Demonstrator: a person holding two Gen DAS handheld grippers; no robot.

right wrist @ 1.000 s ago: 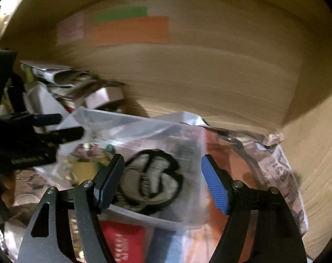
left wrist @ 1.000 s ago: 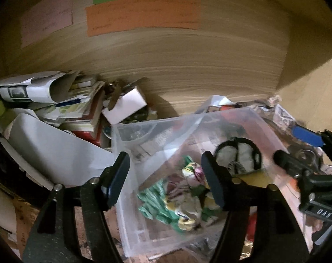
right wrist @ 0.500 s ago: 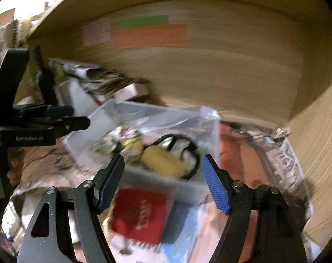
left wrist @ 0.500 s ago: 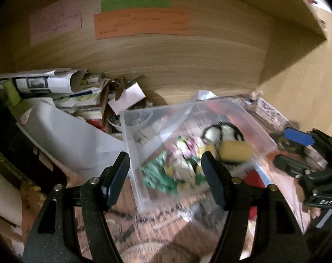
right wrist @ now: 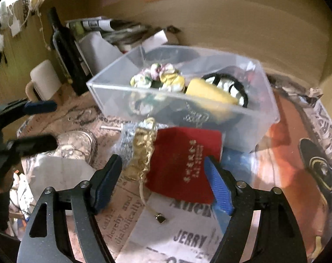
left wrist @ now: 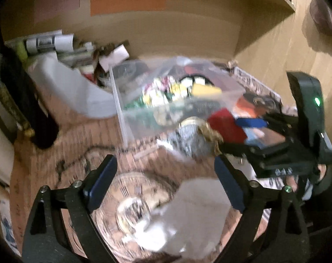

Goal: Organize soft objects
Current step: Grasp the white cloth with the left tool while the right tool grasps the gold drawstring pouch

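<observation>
Right in front of your right tool (right wrist: 162, 183) lies the red pouch (right wrist: 184, 164), near the clear box (right wrist: 262, 118); both your tools, left (left wrist: 166, 179) too, are wide open and hold nothing

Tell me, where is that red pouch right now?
In the right wrist view the red pouch lies on the newspaper just in front of the clear plastic box, beside a gold tassel.

Red pouch (right wrist: 183, 164) — yellow sponge (right wrist: 209, 96)
</observation>
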